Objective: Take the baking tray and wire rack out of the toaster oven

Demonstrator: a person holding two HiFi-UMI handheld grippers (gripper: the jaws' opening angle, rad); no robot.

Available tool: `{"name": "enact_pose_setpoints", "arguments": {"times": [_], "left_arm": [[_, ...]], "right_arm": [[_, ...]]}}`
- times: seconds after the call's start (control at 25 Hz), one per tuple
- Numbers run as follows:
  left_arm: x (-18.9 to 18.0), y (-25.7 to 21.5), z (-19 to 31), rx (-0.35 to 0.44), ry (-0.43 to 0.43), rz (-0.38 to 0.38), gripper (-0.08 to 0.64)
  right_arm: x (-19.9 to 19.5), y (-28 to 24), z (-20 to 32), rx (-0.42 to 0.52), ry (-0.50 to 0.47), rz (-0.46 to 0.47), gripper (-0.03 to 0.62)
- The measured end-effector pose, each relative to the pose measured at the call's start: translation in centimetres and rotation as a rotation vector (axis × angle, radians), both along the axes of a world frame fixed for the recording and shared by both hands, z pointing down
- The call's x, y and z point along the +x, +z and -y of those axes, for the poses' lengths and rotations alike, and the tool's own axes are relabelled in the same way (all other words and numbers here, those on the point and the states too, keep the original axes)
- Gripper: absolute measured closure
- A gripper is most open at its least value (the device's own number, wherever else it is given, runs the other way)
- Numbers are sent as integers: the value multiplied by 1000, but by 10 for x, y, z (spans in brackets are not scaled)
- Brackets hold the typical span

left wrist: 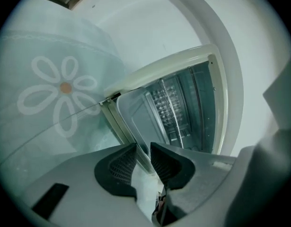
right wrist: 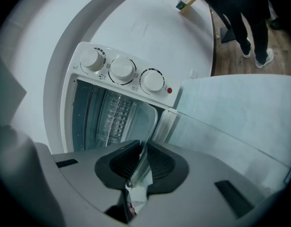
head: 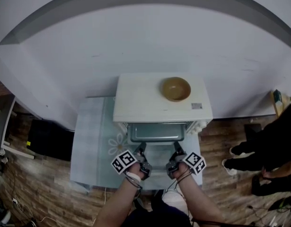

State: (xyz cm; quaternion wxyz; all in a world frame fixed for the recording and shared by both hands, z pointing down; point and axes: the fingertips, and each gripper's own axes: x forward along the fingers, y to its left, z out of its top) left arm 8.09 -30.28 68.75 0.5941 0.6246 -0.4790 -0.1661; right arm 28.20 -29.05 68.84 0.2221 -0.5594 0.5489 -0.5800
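A white toaster oven (head: 150,98) stands open on a table, with a grey baking tray (head: 157,132) sticking partway out of its mouth. My left gripper (head: 141,151) is shut on the tray's front rim near the left corner, and my right gripper (head: 176,150) is shut on it near the right corner. In the left gripper view the tray (left wrist: 136,115) runs in between the pads (left wrist: 122,167). The right gripper view shows the tray's rim (right wrist: 144,126) pinched between the pads (right wrist: 160,163). The wire rack (left wrist: 166,105) (right wrist: 114,115) lies inside the oven behind the tray.
A brown bowl (head: 176,89) sits on top of the oven. Three knobs (right wrist: 122,69) line the oven's right side. The glass table top (head: 95,141) has a flower print at the left. A person in dark clothes (head: 273,145) stands on the wooden floor at the right.
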Motion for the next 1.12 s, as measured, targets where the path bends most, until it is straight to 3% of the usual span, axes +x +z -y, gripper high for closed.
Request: {"name": "enact_pose_setpoints", "arguments": {"times": [0.16, 0.32, 0.48, 0.6, 1.12], "left_arm": [[-27, -4, 2, 5, -22, 63, 410], [-56, -9, 11, 33, 3, 162, 377], [-54, -9, 18, 62, 160, 236, 384], [-54, -6, 10, 73, 244, 304, 468], [-52, -23, -29, 176, 304, 357, 453]], "right_arm": [[2, -4, -4, 9, -1, 11, 543], [1, -4, -10, 13, -8, 22, 546], [2, -3, -19, 9, -12, 26, 548], [1, -6, -26, 10, -19, 22, 548], [1, -22, -61, 40, -54, -8, 548]]}}
